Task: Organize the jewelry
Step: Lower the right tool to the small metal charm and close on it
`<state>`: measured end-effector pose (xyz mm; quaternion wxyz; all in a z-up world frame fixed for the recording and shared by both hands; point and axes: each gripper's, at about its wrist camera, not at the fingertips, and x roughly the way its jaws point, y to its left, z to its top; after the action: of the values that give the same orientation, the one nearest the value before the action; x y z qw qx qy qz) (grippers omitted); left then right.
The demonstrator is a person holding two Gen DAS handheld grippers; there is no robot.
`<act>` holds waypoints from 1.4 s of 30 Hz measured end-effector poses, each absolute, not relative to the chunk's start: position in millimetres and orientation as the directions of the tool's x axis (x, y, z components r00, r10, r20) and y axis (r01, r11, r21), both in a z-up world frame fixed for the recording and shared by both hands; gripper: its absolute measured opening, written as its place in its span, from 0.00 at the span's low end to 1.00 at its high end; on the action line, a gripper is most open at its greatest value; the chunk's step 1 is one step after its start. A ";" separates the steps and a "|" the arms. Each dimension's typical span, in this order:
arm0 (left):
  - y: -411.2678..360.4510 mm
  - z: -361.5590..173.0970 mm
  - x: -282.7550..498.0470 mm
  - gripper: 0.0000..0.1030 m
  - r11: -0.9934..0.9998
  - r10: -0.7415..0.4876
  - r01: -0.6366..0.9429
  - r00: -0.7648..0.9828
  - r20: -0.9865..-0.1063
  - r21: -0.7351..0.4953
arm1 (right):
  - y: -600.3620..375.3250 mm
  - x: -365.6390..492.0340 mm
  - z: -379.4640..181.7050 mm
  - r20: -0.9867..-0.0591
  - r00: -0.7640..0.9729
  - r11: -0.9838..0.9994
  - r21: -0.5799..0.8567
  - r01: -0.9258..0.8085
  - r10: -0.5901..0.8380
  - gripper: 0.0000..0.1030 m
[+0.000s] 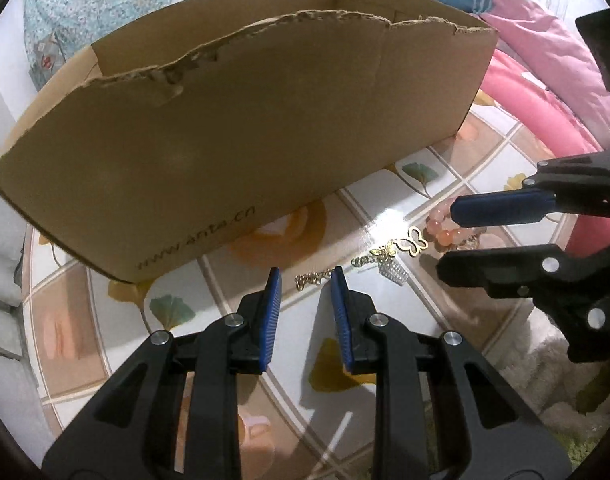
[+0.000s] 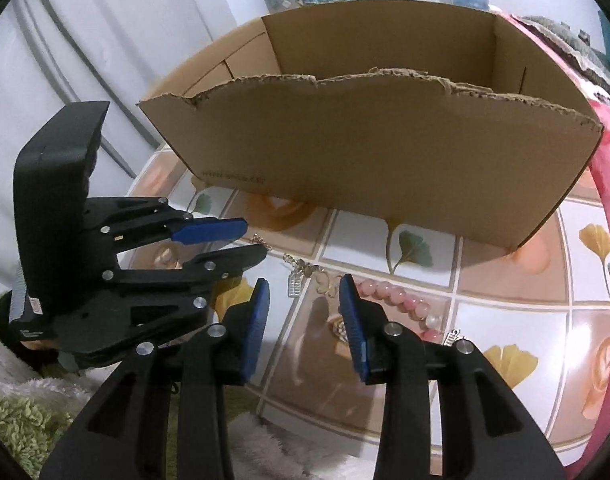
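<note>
A cardboard box (image 2: 369, 152) stands on the desk (image 2: 505, 280). Before it lie a chain (image 1: 313, 279), a butterfly pendant (image 1: 415, 241) and a bead bracelet (image 2: 397, 300) in a row, the bracelet toward the desk's right edge.

Matt torn-edged cardboard box (image 1: 245, 132), glossy patterned tablecloth (image 1: 385, 216), shiny gold metal chain (image 1: 313, 279), glassy pink beads (image 2: 389, 294)

I see a desk (image 1: 389, 216) under a glossy tile-patterned cover of ginkgo leaves, glare at its middle. Pink bedding (image 1: 545, 80) piles at two o'clock, teal floral cloth (image 1: 85, 4) at eleven, green shaggy rug (image 2: 21, 420) below.
</note>
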<state>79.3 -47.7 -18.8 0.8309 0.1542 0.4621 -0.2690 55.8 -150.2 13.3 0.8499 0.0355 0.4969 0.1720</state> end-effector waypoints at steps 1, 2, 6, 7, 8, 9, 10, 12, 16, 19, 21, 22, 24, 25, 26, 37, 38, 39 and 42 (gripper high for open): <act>-50.7 -19.3 78.9 0.23 0.808 -0.305 0.590 0.429 -0.850 0.008 | -150.4 55.9 13.3 -0.832 0.449 0.939 0.229 -0.258 0.326 0.35; -53.6 -19.8 80.0 0.23 0.808 -0.305 0.590 0.428 -0.851 0.007 | -150.8 56.1 13.4 -0.832 0.450 0.939 0.229 -0.258 0.326 0.35; -52.6 -18.8 80.1 0.09 0.806 -0.290 0.592 0.433 -0.853 0.026 | -153.5 54.7 14.4 -0.832 0.450 0.939 0.230 -0.254 0.325 0.35; -52.4 -19.2 80.8 0.07 0.806 -0.291 0.591 0.433 -0.853 0.025 | -154.7 54.9 14.3 -0.832 0.451 0.940 0.229 -0.251 0.323 0.35; -52.7 -20.4 82.0 0.04 0.807 -0.291 0.590 0.433 -0.853 0.024 | -155.7 55.2 14.3 -0.832 0.451 0.940 0.231 -0.249 0.324 0.35; -51.1 -19.9 82.0 0.04 0.807 -0.296 0.591 0.432 -0.852 0.019 | -156.6 55.5 14.7 -0.831 0.450 0.940 0.233 -0.249 0.326 0.35; -48.9 -19.2 82.0 0.04 0.807 -0.303 0.591 0.430 -0.850 0.012 | -156.9 55.4 15.0 -0.831 0.451 0.940 0.231 -0.250 0.324 0.35; -45.4 -17.9 82.4 0.02 0.808 -0.319 0.589 0.428 -0.846 -0.007 | -156.4 54.7 16.2 -0.830 0.455 0.940 0.226 -0.256 0.323 0.35; -35.7 -15.1 83.2 0.01 0.817 -0.331 0.576 0.435 -0.837 -0.024 | -148.8 51.1 20.3 -0.824 0.462 0.934 0.210 -0.289 0.328 0.35; -24.1 -14.1 84.5 0.01 0.830 -0.331 0.556 0.440 -0.835 -0.036 | -136.8 50.8 18.4 -0.829 0.450 0.928 0.200 -0.315 0.332 0.35; -17.2 -14.5 85.4 0.01 0.838 -0.332 0.544 0.442 -0.833 -0.046 | -130.6 51.5 15.5 -0.837 0.441 0.928 0.191 -0.319 0.324 0.35; -14.5 -14.3 85.7 0.01 0.840 -0.332 0.540 0.443 -0.833 -0.048 | -126.5 52.7 12.9 -0.844 0.435 0.930 0.182 -0.318 0.314 0.35; -9.6 -15.4 86.7 0.01 0.843 -0.340 0.534 0.441 -0.830 -0.062 | -120.2 55.5 8.0 -0.857 0.425 0.935 0.163 -0.316 0.293 0.33; -8.5 -15.7 87.0 0.01 0.844 -0.344 0.532 0.440 -0.830 -0.068 | -118.1 56.7 6.5 -0.860 0.422 0.936 0.156 -0.315 0.286 0.33; -6.9 -15.8 87.3 0.01 0.844 -0.348 0.531 0.439 -0.828 -0.074 | -116.3 57.8 4.8 -0.864 0.420 0.938 0.149 -0.314 0.278 0.33; 5.5 -16.9 89.4 0.01 0.843 -0.377 0.527 0.435 -0.818 -0.108 | -103.5 67.4 -8.8 -0.901 0.381 0.951 0.093 -0.295 0.206 0.24; 6.1 -17.0 89.7 0.01 0.842 -0.378 0.528 0.435 -0.817 -0.109 | -101.0 67.5 -9.3 -0.902 0.383 0.951 0.081 -0.298 0.197 0.24; 6.8 -17.1 89.9 0.01 0.842 -0.379 0.528 0.435 -0.817 -0.109 | -97.7 68.3 -9.3 -0.903 0.386 0.951 0.072 -0.300 0.190 0.23; 8.4 -17.7 90.6 0.01 0.840 -0.384 0.531 0.433 -0.816 -0.114 | -89.7 68.7 -11.4 -0.906 0.396 0.951 0.022 -0.309 0.150 0.16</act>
<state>90.6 8.4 -17.7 0.8426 0.0802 0.4583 -0.2713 68.7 -89.7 -11.4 0.8320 -0.0747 0.5322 0.1379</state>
